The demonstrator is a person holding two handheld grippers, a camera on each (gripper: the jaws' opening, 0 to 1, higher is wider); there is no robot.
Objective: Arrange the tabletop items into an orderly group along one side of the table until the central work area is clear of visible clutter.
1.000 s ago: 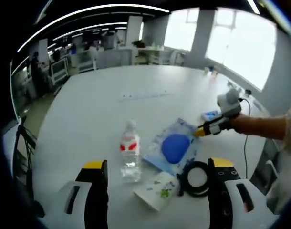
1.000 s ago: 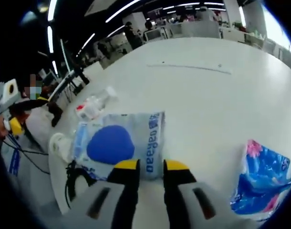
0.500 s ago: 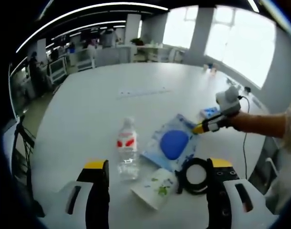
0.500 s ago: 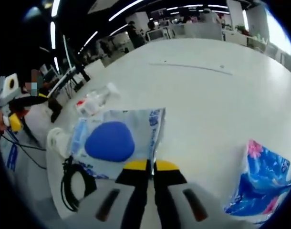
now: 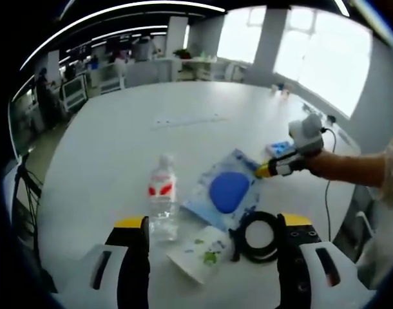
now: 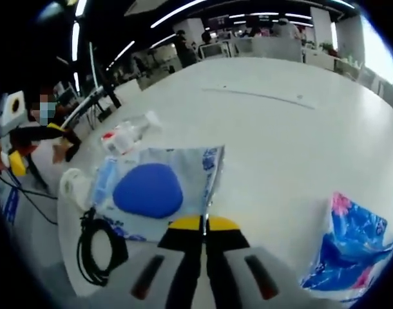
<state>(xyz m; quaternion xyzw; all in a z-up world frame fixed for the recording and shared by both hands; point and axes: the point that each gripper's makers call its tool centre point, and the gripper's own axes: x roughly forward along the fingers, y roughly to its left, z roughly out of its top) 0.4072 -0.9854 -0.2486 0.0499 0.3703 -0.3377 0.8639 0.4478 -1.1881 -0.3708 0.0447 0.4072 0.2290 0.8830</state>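
Left gripper view, nearest first: the left gripper point(image 5: 210, 230) hangs over the near edge of the white table point(image 5: 119, 141) with its yellow-tipped jaws spread wide and nothing between them. Just past the jaws lie a small white packet with green print point(image 5: 201, 252) and, beside it, a coiled black cable point(image 5: 259, 227). A little farther stands a clear water bottle point(image 5: 161, 201) with a red label, upright, and next to it lies a clear plastic bag with a blue pad inside point(image 5: 225, 191), flat on the table. At the bag's far corner the right gripper point(image 5: 268, 170) comes in from the right, held by a person's bare forearm point(image 5: 348, 168), its yellow tips pressed together on the bag's edge. A small blue pack point(image 5: 278, 149) lies just behind it.

In the right gripper view, the right gripper point(image 6: 203, 224) has its jaws closed on the near edge of the plastic bag point(image 6: 151, 190), which is raised slightly at that corner. The cable point(image 6: 96, 244) lies to the bag's left, the bottle point(image 6: 124, 136) beyond it, lying across the view. A blue floral pack point(image 6: 348, 248) rests on the table well apart, to the right. Beyond the table's far edge are desks and monitors, too blurred to tell further.
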